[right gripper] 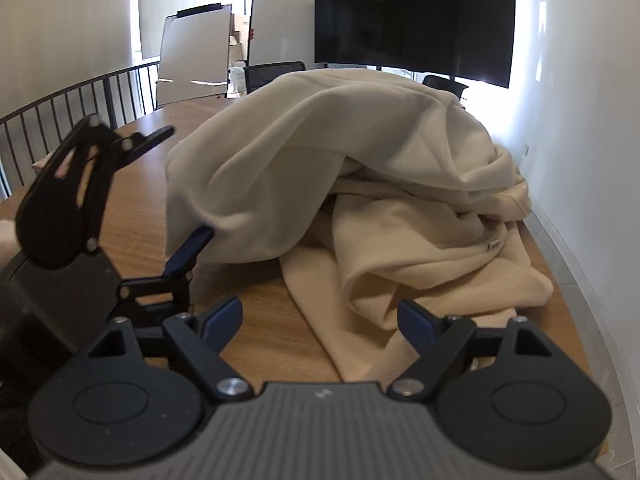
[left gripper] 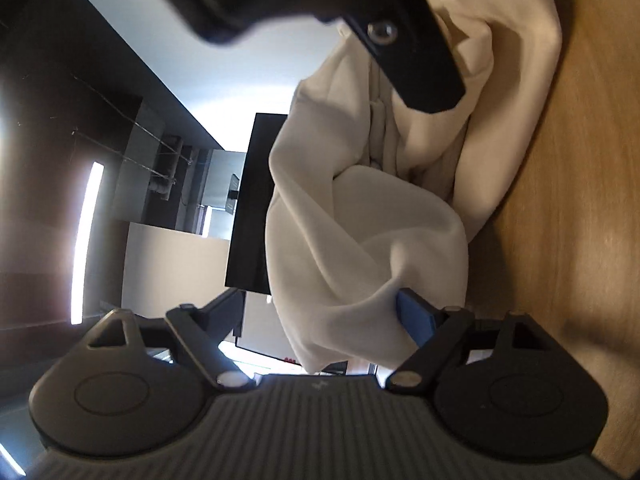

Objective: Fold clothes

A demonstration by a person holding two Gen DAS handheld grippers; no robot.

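Left wrist view. The camera is rolled, so the wooden table [left gripper: 560, 200] runs up the right side of the frame. The cream garment [left gripper: 360, 220] lies bunched on it, with a fold draped down between the fingers of the left gripper [left gripper: 320, 312]. One blue pad [left gripper: 414, 316] shows at the cloth's edge; the opposite finger is a dark bar standing clear on the far side. The jaws are wide apart and I see no pinch on the fabric (cloth is between them, not clamped). A blurred black part of the right gripper [left gripper: 400, 40] crosses the top of the frame.

Right wrist view. The garment [right gripper: 360, 180] sits heaped in the middle of the table [right gripper: 132, 208], one thick layer arched over looser folds, with a flatter flap running toward the camera. The right gripper [right gripper: 320, 320] hangs just short of that flap, blue pads well apart, nothing held. The left gripper [right gripper: 188, 248] reaches in from the left, one blue finger [right gripper: 192, 246] at the lower edge of the arched layer.

Handling, as judged: soft, fairly thick knit, limp, not slippery, no fragility. It will sag and drag its own bulk, so grip a hem or seamed edge, one layer only, at two spread points. A mid-panel pinch would likely gather extra layers.
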